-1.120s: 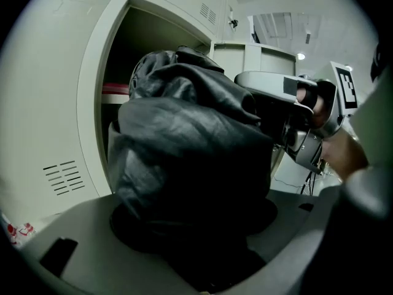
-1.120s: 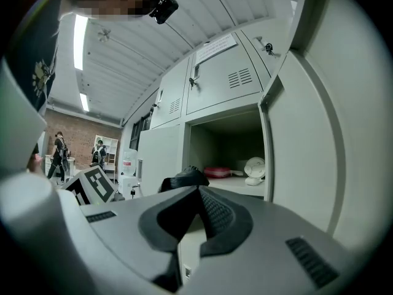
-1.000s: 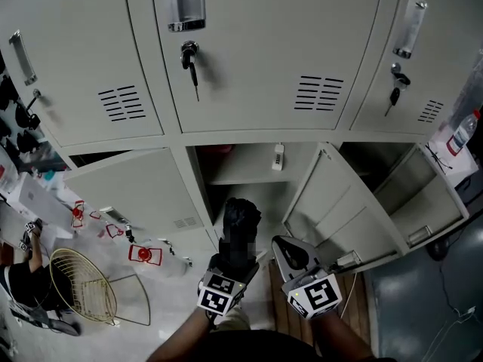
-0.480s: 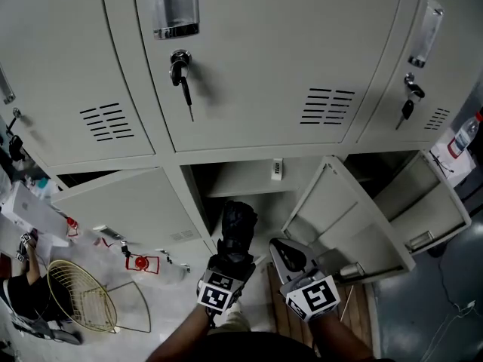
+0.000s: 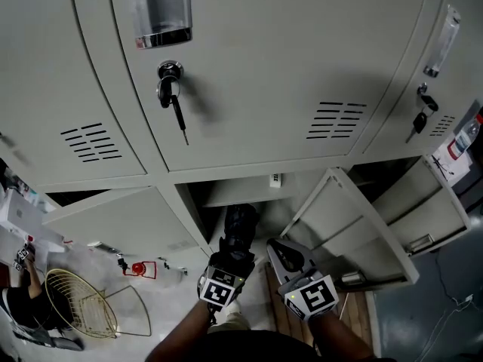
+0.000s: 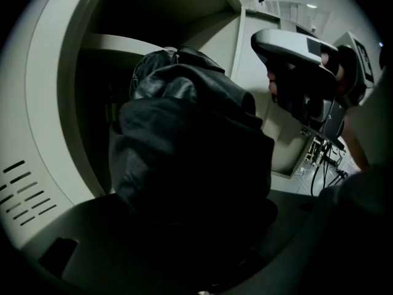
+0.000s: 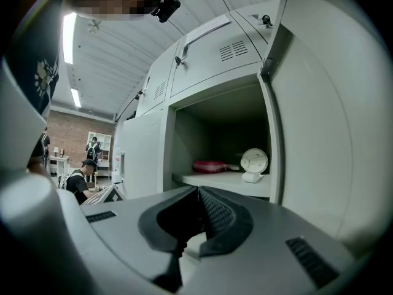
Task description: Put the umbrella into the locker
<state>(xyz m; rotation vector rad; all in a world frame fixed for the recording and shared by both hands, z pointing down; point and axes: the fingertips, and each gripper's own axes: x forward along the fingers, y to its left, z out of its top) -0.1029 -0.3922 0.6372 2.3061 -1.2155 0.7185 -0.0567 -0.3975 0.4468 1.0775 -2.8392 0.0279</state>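
Observation:
The black folded umbrella points into the open lower-middle locker compartment, its tip at the opening just below the shelf. My left gripper is shut on its near end. In the left gripper view the umbrella fills the middle and hides the jaws, with the dark compartment and its shelf right behind it. My right gripper hangs beside it on the right, shut and empty, in front of the open door. The right gripper shows its pads meeting at the tip.
A key hangs in the upper door's lock. A wire basket and a seated person are at lower left. The right gripper view faces a locker shelf with a red pouch and a white round object.
My left gripper has pushed the umbrella forward and down, toward the open compartment. The right gripper has followed a little, and the lockers now loom larger in the head view.

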